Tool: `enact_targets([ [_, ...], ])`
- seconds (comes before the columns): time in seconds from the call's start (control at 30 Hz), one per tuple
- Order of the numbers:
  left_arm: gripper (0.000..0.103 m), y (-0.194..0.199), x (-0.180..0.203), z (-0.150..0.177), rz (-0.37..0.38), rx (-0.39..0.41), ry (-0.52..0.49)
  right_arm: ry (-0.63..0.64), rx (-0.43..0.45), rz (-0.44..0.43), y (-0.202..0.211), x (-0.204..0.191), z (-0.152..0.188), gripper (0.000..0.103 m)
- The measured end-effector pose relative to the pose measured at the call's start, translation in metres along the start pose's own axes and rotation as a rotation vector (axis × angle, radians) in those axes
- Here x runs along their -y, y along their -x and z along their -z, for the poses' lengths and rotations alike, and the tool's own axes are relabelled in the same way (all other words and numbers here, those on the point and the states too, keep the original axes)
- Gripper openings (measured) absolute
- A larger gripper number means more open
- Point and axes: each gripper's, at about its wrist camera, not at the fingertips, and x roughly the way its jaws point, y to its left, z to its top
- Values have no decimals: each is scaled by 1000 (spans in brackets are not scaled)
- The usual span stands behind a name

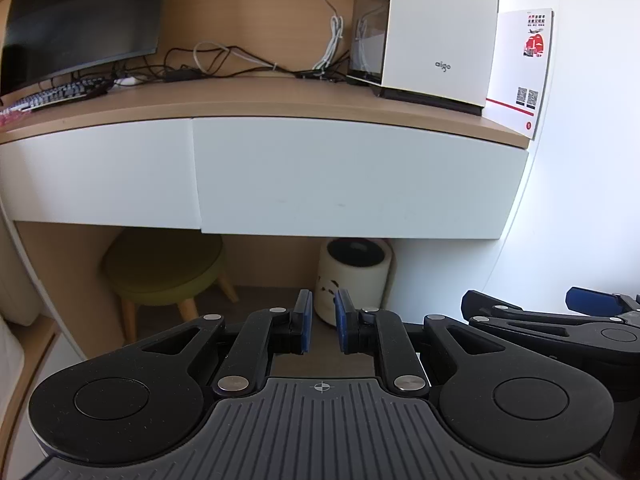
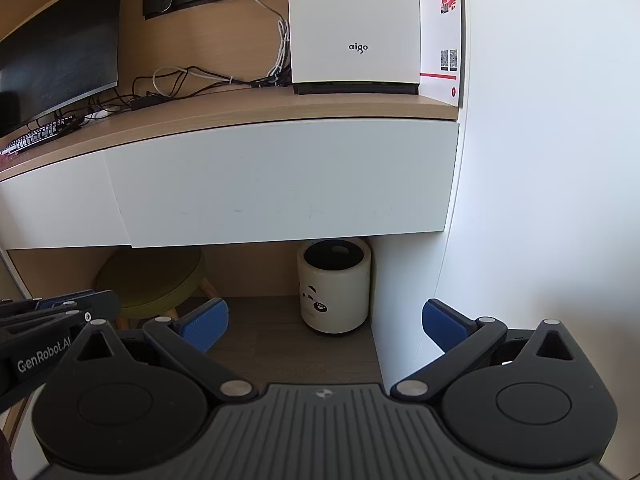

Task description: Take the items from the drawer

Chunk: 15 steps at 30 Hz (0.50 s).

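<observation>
Two white drawer fronts sit shut under the wooden desk top: a wide right drawer and a left drawer. No handle shows on either, and whatever is inside is hidden. My left gripper hangs in front of and below the right drawer, its blue pads nearly together with nothing between them. To its right my right gripper stands wide open and empty, facing the same drawer from below its lower edge.
Under the desk stand a green stool and a cream waste bin. On the desk are a monitor, a keyboard, tangled cables, a white aigo box and a printed card. A white wall closes the right side.
</observation>
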Motion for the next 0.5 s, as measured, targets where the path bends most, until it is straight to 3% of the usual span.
enact_targets([
  [0.5, 15, -6, 9, 2, 2, -3, -14, -10, -11, -1, -3, 7, 2, 103],
])
